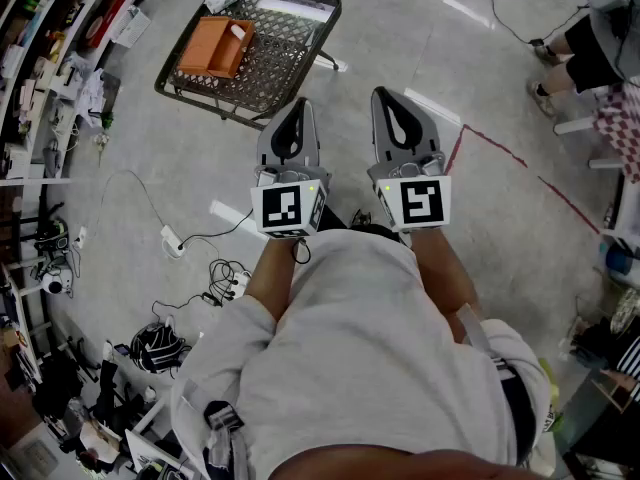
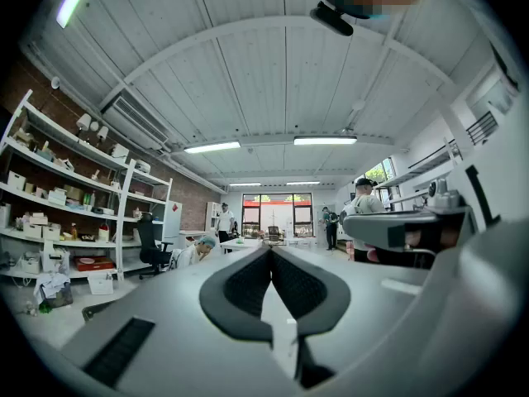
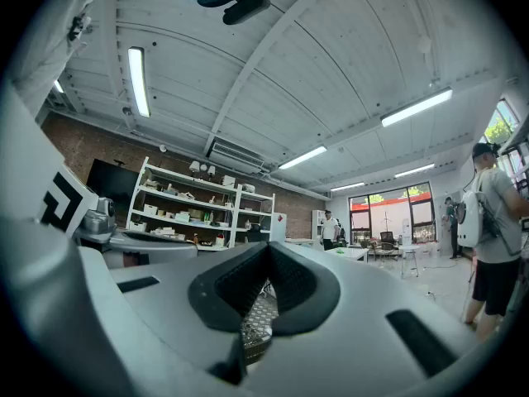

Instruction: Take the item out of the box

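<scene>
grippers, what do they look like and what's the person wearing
Both the left gripper and right gripper are light grey tapered shells with a black-rimmed teardrop opening between the jaws. Each carries a cube with black-and-white square markers and a small green light. The person wears a pale short-sleeved shirt.

Shelving (image 1: 40, 58), floor cables (image 1: 222, 276), red tape line (image 1: 500, 141)

The left gripper (image 1: 303, 102) and right gripper (image 1: 381, 93) are matt grey plastic, the box (image 1: 212, 46) perhaps cardboard, the rack (image 1: 285, 60) wire mesh.
</scene>
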Demonstrator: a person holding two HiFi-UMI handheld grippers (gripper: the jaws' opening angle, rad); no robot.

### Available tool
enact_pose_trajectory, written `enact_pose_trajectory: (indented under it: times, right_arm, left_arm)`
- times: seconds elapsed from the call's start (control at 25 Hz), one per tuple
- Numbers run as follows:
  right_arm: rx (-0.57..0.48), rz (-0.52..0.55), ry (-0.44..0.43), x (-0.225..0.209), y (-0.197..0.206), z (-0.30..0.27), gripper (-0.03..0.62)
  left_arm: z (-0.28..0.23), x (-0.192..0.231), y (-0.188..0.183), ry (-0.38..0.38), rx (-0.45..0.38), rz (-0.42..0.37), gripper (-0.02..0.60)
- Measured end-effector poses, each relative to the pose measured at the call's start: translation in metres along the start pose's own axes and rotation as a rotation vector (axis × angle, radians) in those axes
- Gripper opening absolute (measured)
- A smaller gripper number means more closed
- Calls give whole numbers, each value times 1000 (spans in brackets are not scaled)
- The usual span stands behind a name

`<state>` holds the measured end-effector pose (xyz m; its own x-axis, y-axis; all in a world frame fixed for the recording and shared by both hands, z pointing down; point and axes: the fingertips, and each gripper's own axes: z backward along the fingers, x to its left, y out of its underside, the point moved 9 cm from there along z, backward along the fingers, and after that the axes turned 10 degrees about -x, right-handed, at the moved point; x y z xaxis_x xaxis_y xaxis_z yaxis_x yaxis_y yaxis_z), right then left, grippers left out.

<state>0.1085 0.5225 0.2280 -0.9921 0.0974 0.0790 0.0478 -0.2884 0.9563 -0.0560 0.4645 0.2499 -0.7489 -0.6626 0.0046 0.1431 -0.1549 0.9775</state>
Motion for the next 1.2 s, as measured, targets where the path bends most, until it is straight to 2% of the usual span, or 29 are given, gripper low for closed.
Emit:
enact_pose_trajectory:
  times: [0.32,0.48,0.76,1.2]
  right_arm:
    - [-3,-7,-21,-6,6,6,5]
    - [9,-9,-24,-12,21,-4,5]
    - [68,-37,-13,-13,52,-41,5]
    - [134,-34,-17,-6,96,-144,5]
  left_arm:
    - [2,-9,6,-21,31,9,6]
    - [0,1,13,-37,56,-1,6]
    - [-17,42,36,-70,99,18,6]
    - [-88,129,69,-49,141,66,6]
